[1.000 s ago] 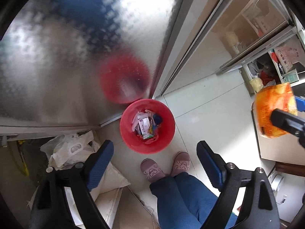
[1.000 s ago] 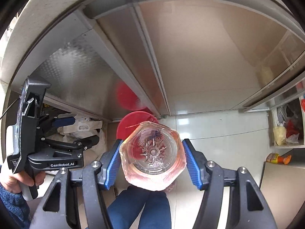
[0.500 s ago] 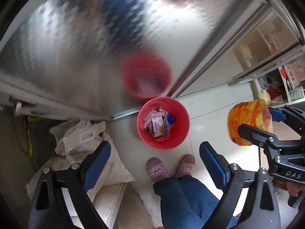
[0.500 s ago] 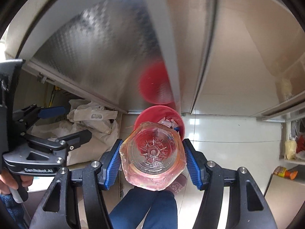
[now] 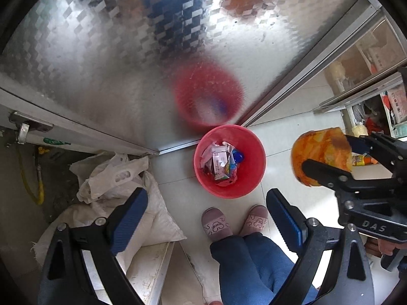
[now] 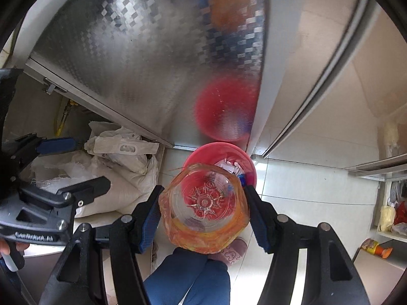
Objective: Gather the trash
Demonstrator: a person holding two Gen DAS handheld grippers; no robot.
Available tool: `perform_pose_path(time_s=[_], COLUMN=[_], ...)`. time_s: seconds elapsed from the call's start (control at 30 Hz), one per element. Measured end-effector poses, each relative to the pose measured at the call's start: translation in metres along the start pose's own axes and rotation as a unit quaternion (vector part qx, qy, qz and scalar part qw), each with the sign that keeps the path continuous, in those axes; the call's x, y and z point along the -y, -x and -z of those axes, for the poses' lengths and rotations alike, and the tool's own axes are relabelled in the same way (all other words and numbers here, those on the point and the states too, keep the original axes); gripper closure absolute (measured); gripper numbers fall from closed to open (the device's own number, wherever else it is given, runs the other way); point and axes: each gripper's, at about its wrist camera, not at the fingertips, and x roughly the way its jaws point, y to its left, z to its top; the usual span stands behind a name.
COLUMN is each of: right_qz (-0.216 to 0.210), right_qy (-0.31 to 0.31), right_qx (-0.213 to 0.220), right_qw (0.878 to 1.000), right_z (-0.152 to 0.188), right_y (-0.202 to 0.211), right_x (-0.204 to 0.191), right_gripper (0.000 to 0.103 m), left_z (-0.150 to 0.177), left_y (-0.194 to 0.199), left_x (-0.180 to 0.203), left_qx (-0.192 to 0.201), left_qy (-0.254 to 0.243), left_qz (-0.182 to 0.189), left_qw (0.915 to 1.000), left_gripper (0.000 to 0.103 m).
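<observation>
A red trash bin (image 5: 230, 161) stands on the tiled floor against a shiny metal cabinet, with paper scraps and wrappers (image 5: 221, 161) inside. My right gripper (image 6: 203, 209) is shut on a clear plastic bottle with an orange label (image 6: 203, 211), seen bottom first. The bottle hangs above the near rim of the red trash bin (image 6: 203, 152). In the left wrist view the same bottle (image 5: 320, 158) floats to the right of the bin, gripped by the right gripper (image 5: 328, 158). My left gripper (image 5: 206, 214) points down at the floor, open and empty.
White sacks and plastic bags (image 5: 114, 185) lie left of the bin under the cabinet. The person's slippers (image 5: 216, 223) and blue trouser legs (image 5: 254, 267) stand just before the bin. Shelves with clutter (image 5: 381, 111) sit at the right. An orange snack tube (image 6: 376, 247) lies at lower right.
Both grippers shifted, so the bin sits further right in the left view. The right gripper sank with the bottle and now hangs over the bin's rim.
</observation>
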Motion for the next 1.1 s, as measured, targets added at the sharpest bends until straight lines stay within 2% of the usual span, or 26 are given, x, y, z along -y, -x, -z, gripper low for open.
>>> perform_pose_path(time_s=[0.2,0.33,0.57,0.7,0.8,0.97,1.1], right_qz=[0.013,-0.001,0.004,0.009,0.019,0.045,0.066], right_qy=[0.01,-0.001,-0.01,-0.033,-0.056,-0.093,-0.089], right_qx=[-0.002,0.0,0.007,0.025,0.043,0.092,0.13], right_qw=[1.0,1.0,1.0,0.999,0.997,0.99,0.985], right_z=[-0.001,-0.001,0.0,0.002,0.003,0.007,0.011], right_y=[-0.005,-0.003,0.021,0.064,0.113,0.205,0.266], right_x=[-0.005,-0.005,-0.003,-0.002,-0.004,-0.007,-0.015], right_gripper=[0.041,0.024,0.02,0.02,0.019,0.012,0.007], left_z=[-0.001,-0.002,-0.005,-0.01,-0.016,-0.018,-0.012], left_y=[0.001,0.006,0.034,0.081,0.125,0.203,0.26], left_x=[-0.007,-0.008,-0.001,0.013,0.02,0.031,0.043], left_qx=[0.0,0.004,0.01,0.03,0.057,0.106,0.145], left_qy=[0.015,0.017,0.014,-0.009,-0.021,-0.033,-0.036], left_qz=[0.011,0.008,0.01,0.016,0.022,0.028,0.03], left_qw=[0.9998,0.9998,0.9998,0.9994,0.9979,0.9934,0.9883], left_gripper=[0.01,0.01,0.01,0.01,0.01,0.01,0.01])
